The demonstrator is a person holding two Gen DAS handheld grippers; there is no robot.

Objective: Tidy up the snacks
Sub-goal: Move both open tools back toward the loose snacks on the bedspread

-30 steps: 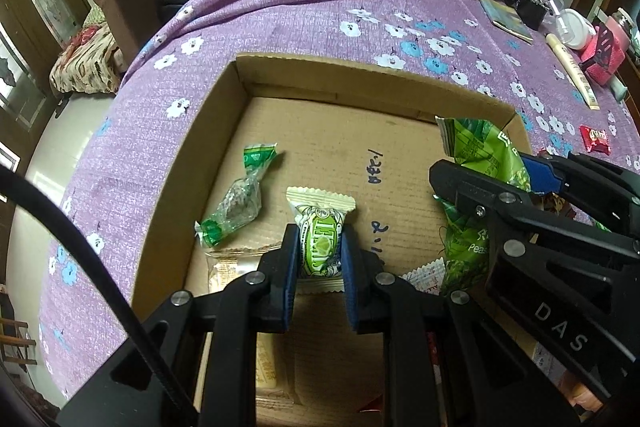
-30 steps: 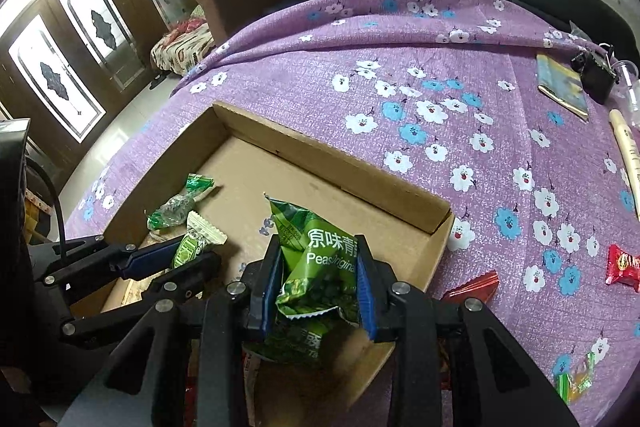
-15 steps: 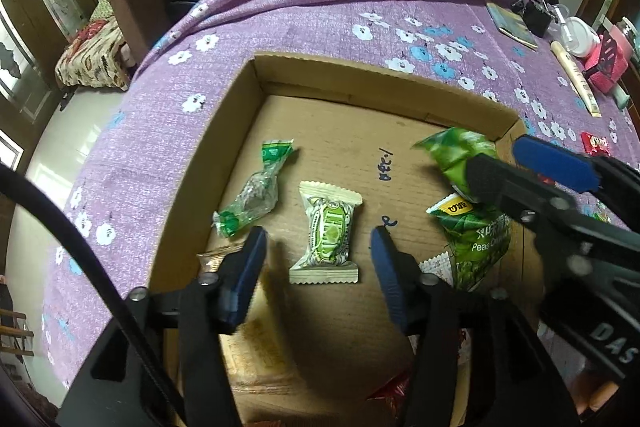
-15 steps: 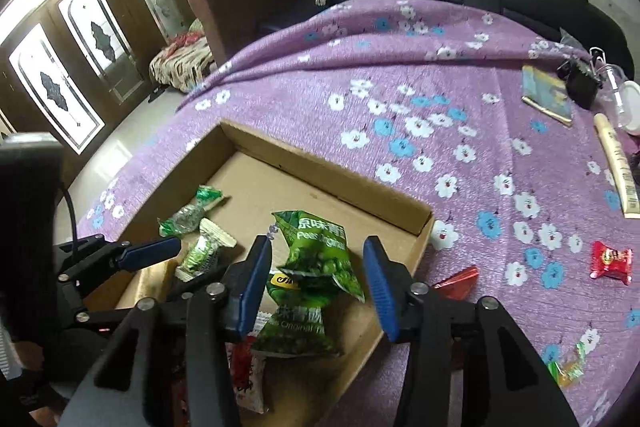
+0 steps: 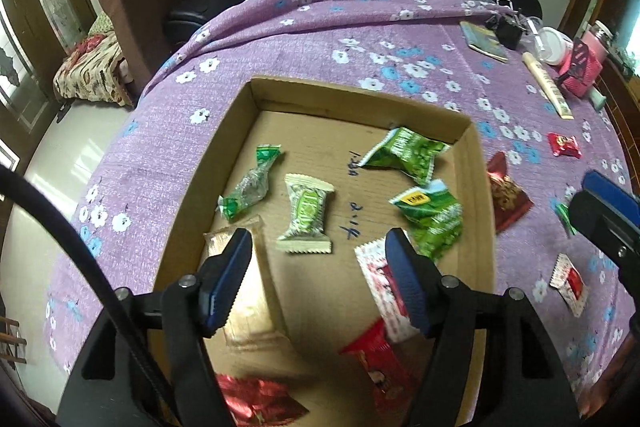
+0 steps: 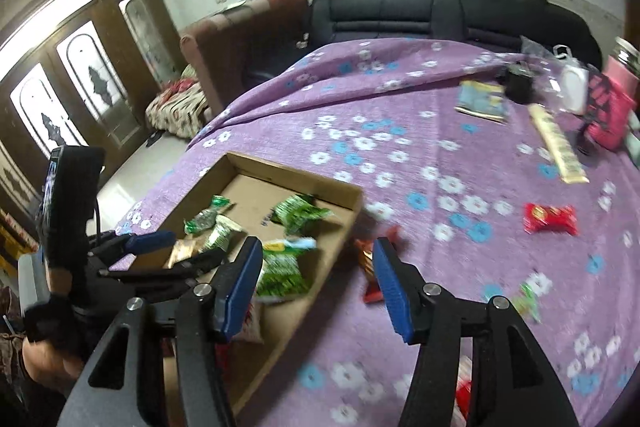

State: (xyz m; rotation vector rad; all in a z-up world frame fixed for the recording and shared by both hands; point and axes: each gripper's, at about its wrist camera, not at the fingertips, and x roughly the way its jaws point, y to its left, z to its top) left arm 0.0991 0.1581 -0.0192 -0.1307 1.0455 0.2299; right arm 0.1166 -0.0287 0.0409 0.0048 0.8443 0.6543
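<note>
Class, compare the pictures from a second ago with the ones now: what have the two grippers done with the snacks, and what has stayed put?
The left gripper let go of the pale green candy, which now lies in the cardboard box. The right gripper released the green pea packet into the box and swung out over the purple cloth. Both sets of jaws are opening, nothing between them. The box and the clear-wrapped candy stayed put.

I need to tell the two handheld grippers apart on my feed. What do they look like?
Both look alike: the left gripper and the right gripper have black angular frames with silver bolts and blue ridged finger pads. A black cable curves past the left one. In the right wrist view, the hand on the left gripper wears a black glove.
</note>
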